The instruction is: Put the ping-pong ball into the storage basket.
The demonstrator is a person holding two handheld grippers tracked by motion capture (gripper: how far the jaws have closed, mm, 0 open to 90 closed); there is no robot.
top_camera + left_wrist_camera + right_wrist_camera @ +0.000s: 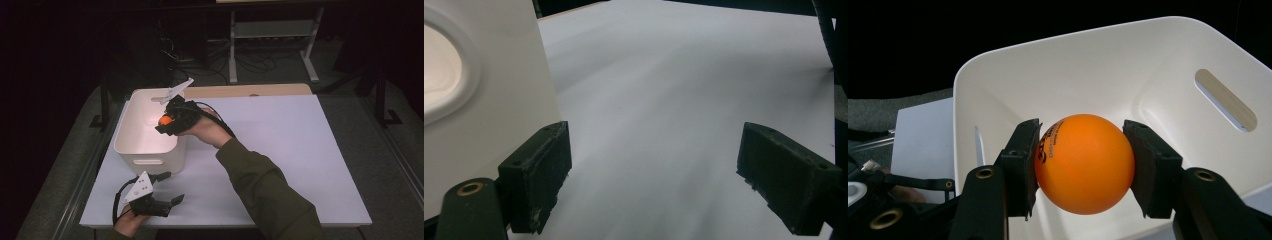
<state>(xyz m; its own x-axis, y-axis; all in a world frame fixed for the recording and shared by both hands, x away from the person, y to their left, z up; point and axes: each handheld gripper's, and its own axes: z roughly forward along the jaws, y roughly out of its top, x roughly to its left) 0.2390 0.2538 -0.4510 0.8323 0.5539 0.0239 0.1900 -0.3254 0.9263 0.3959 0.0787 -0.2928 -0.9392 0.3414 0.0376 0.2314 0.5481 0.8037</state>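
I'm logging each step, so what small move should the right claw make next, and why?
Probably open the right claw and let the orange ball fall. Its pads press the ball on both sides, and it hangs over the open white bin, inside the rim, so a release should land the ball in it.

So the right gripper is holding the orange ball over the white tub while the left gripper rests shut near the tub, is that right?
Not quite: the left gripper is open, its jaws wide apart in the left gripper view. The right gripper does hold the orange ball over the white tub.
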